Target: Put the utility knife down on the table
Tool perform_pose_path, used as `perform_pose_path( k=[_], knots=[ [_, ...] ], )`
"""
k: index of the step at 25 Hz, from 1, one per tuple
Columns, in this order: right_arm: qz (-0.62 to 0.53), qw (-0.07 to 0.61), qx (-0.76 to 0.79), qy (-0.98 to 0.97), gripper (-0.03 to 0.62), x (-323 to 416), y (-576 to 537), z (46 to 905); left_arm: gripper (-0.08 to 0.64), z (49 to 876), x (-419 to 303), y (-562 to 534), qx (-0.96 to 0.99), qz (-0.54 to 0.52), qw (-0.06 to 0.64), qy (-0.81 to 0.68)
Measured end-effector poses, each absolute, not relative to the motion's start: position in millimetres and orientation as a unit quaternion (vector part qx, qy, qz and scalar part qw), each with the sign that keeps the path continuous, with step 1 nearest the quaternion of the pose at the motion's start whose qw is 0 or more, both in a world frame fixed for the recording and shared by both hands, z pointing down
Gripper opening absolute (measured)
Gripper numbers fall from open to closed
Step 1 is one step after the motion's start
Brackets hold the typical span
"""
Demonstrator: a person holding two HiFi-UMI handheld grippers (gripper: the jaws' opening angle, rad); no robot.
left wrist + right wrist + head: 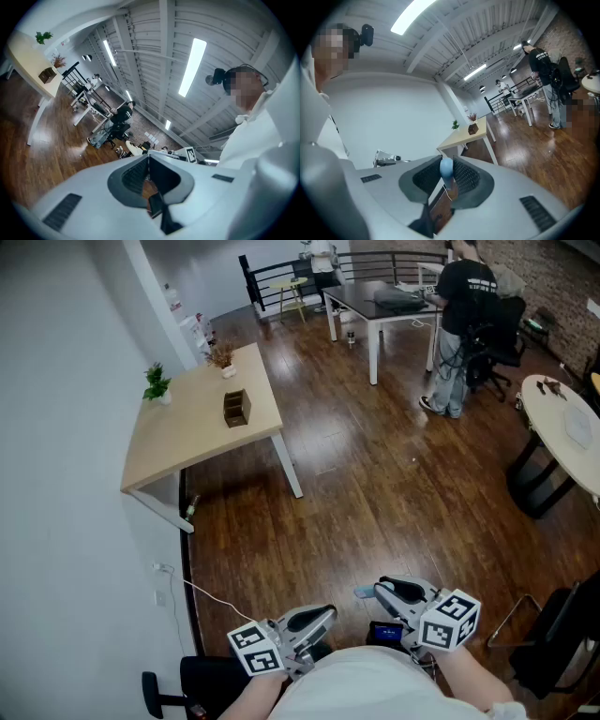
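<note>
The knife (446, 167) is pinched by the right gripper's (382, 589) fingers, the left gripper's (149, 159) are pressed together, and the bench (197, 432) is seen far off at eleven o'clock.

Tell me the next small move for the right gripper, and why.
Probably carry the right gripper forward toward the wooden table. Its jaws are clamped on the blue utility knife, while the table stands well away across the wood floor. Letting go here would likely drop the knife on the floor.
</note>
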State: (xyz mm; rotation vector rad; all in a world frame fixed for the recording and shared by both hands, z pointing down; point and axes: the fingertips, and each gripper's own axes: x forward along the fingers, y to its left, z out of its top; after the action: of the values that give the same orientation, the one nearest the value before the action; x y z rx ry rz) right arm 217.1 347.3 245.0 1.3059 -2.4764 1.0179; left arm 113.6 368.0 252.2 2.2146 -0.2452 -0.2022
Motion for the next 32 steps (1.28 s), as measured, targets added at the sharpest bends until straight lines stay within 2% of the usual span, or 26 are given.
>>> perform_pose_path(
  k=[17,32],
  knots=[
    [0.349,0.096,0.409,-0.838,0.072,274.6,336.2,258.3,0.005,256.9,151.3,352.7,0.879,-0.084,0.444,-0.151],
    [0.352,0.092,0.368,-0.856,0.072,291.1,310.4,277.8,0.005,263.7,158.0,346.0,0.865,-0.085,0.443,-0.218]
  ],
)
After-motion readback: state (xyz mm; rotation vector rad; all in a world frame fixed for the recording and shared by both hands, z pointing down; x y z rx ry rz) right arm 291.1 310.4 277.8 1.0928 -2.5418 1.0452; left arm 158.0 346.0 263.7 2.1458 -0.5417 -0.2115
